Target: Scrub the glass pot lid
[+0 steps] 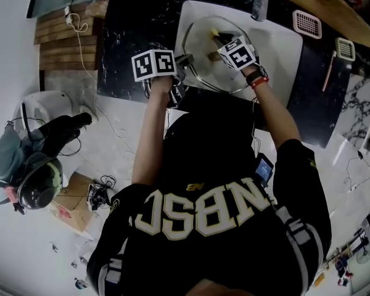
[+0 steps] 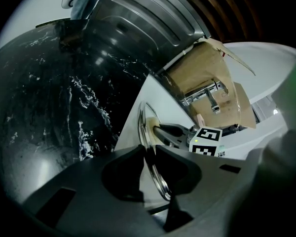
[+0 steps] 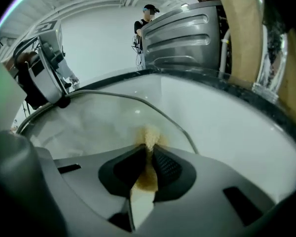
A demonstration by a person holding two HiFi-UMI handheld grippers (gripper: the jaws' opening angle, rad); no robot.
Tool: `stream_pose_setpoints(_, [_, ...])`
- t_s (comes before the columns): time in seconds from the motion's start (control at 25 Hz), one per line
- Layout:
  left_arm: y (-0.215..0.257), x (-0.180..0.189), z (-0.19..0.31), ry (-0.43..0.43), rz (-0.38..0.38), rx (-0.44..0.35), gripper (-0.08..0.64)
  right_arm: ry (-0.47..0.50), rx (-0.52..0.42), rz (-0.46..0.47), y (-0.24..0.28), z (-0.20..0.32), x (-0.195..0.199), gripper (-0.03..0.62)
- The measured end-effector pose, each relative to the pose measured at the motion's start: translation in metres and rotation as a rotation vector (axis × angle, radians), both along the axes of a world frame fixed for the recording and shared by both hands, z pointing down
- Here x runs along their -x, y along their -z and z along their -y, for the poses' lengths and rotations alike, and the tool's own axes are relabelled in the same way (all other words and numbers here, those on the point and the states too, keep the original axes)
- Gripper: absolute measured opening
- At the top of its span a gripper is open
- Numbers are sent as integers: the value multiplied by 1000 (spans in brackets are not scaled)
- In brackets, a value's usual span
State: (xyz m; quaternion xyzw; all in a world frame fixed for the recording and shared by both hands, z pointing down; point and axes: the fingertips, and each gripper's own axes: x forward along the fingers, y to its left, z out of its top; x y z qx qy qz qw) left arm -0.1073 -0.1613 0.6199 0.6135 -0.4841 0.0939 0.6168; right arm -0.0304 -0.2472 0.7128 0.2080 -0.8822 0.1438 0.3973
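The glass pot lid (image 1: 202, 63) with its metal rim stands tilted in the white sink (image 1: 285, 49). My left gripper (image 1: 186, 61) is shut on the lid's near-left rim; in the left gripper view the rim (image 2: 147, 127) runs edge-on between the jaws of that gripper (image 2: 150, 154). My right gripper (image 1: 214, 41) is shut on a yellowish sponge (image 3: 149, 137) and presses it on the glass (image 3: 98, 117). The right gripper view shows the right gripper (image 3: 149, 149) with the sponge poking past its fingertips, and the left gripper (image 3: 39, 78) at the lid's far-left edge.
Black marble counter (image 1: 135, 23) surrounds the sink. A faucet (image 1: 259, 2) stands at the back, wrapped in cardboard (image 2: 207, 78). Two perforated trays (image 1: 307, 23) (image 1: 345, 48) lie on the right. A steel bin (image 2: 148, 19) is behind the sink. A person (image 3: 147, 19) stands far off.
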Motion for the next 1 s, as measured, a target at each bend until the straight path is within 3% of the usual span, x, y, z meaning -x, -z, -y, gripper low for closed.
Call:
stream_pose_setpoints(0.12, [0,0,0,-1,-1,1,86,-27,-12,-39,-11,8,-18,55])
stream_pose_setpoints(0.44, [0,-1,0,-5,-2,2,86,-41,-4,-260,-27,0,-84,55])
stream_pose_setpoints(0.68, [0,0,0,-9,-4,-3,84,27,34,-383,-25,-30,-114,55])
stream_pose_setpoints(0.84, [0,-2,0,-13,-10,-6,84,78,107,-404,-17,-62,-122,55])
stream_pose_setpoints(1.0, [0,-1,0,-13,-11,-7,84,132,128,-347,-4,-97,-107,55])
